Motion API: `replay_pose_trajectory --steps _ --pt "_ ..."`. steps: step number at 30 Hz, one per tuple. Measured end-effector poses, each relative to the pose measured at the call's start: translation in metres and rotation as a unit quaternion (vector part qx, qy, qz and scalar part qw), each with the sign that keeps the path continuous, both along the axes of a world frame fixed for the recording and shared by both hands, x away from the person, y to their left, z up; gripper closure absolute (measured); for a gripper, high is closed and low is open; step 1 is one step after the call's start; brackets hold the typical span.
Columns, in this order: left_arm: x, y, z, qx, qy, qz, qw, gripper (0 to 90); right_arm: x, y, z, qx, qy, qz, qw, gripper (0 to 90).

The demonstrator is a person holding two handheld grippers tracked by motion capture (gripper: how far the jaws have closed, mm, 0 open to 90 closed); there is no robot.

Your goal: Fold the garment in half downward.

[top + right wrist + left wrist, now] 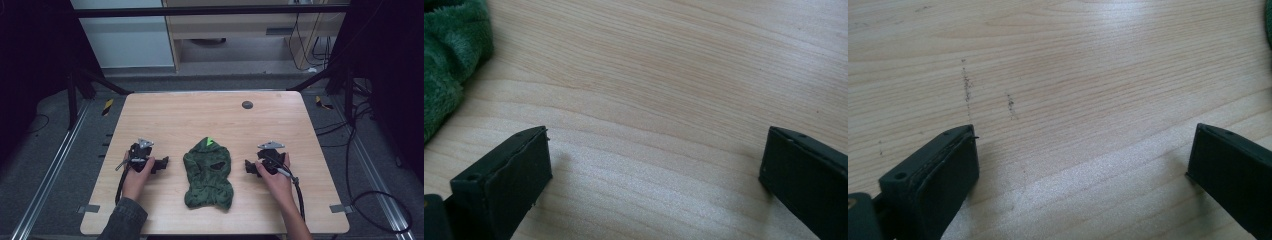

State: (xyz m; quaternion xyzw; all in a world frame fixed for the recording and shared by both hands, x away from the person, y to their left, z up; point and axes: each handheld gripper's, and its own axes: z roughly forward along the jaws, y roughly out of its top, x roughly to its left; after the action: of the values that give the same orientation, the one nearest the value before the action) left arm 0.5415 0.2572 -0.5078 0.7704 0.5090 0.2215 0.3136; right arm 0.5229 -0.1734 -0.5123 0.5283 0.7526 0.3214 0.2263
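Now, line by line:
Left gripper (161, 164): resting low on the table, left of the cloth, jaws spread wide, nothing between them; bare wood ahead in the left gripper view (1083, 165).
Left hand (136, 176): wrapped round the gripper's body, dark sleeve entering from the bottom edge.
Right gripper (250, 167): resting low on the table, right of the cloth, jaws released and empty; bare wood between them in the right gripper view (654, 172).
Right hand (276, 179): closed round the gripper's body, cable trailing back along the forearm.
Green fleece cloth (208, 173): lying crumpled between both grippers, near each, touched by neither; fuzzy edge at upper left in the right gripper view (449, 55).
Bright green tag (210, 141): at the cloth's far tip.
Table (200, 112): pale wood, faint dark scuffs in the left gripper view (967, 87).
Dark round cap (247, 104): set in the far part of the tabletop, well apart from the cloth.
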Motion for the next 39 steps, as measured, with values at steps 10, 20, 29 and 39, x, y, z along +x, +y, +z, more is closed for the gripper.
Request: replay_pose_trajectory --steps 10,20,29,39 --pt "-0.007 -0.003 0.000 0.000 0.001 -0.016 0.9999 0.0 -0.002 0.001 0.000 0.000 -0.001 0.001 1.0000 1.4" --pt "-0.010 -0.009 0.014 -0.005 0.025 -0.067 0.9974 3.9 -0.003 0.006 0.013 0.010 0.008 0.054 0.9985 21.6" --pt "0.008 -0.017 0.051 -0.006 0.021 -0.097 0.9950 6.1 0.016 0.016 0.053 0.019 0.016 0.115 0.9930 36.2" --pt "0.023 -0.034 0.061 -0.027 0.019 -0.117 0.9925 21.3 0.041 0.034 0.068 0.021 0.034 0.162 0.9861 57.8"
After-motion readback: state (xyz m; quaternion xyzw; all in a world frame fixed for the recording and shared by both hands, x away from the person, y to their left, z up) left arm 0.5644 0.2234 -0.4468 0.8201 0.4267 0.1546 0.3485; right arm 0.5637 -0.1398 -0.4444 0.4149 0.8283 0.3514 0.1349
